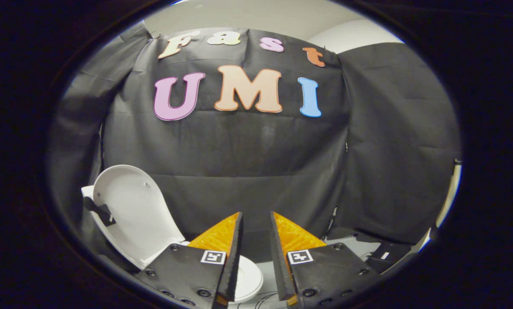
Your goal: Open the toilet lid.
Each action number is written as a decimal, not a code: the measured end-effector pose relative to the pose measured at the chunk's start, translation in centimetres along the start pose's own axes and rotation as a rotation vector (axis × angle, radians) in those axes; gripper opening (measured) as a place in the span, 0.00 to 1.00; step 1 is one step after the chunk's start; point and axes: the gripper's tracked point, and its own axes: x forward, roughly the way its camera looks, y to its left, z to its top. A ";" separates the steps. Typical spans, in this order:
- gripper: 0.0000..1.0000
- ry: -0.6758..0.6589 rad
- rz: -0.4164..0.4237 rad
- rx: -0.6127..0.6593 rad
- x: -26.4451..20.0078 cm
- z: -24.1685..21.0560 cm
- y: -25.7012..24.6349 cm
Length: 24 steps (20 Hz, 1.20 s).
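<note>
The white toilet lid (132, 214) stands raised, nearly upright, to the left of my fingers and leaning back toward the black cloth wall. Below it, part of the white toilet seat rim (248, 281) shows between and under my fingers. My gripper (256, 216) hangs above the seat, to the right of the lid, not touching it. Its fingers stand a narrow gap apart with nothing between them.
Black cloth walls close the booth behind and on both sides. A dark box (387, 255) and some cables lie on the pale floor (355, 246) at the right, near a white upright edge (449, 197).
</note>
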 end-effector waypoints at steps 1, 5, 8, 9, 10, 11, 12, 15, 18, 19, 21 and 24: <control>0.46 0.008 0.008 0.001 -0.2 -0.7 -0.4; 0.46 0.030 0.111 -0.007 -1.6 -2.8 -0.2; 0.46 0.063 0.166 -0.050 -2.4 -4.4 -0.3; 0.46 0.071 0.188 -0.059 -2.6 -4.7 -0.1; 0.46 0.079 0.208 -0.068 -2.8 -5.0 0.1; 0.46 0.088 0.220 -0.075 -3.0 -5.6 0.0; 0.46 0.100 0.232 -0.075 -3.4 -6.1 -0.1; 0.46 0.125 0.283 -0.070 -4.2 -7.1 0.9; 0.46 0.142 0.310 -0.090 -4.8 -7.5 1.4; 0.46 0.137 0.325 -0.088 -4.9 -7.4 1.6; 0.46 0.125 0.331 -0.092 -4.8 -7.1 1.7; 0.46 0.141 0.299 -0.078 -5.0 -7.6 0.4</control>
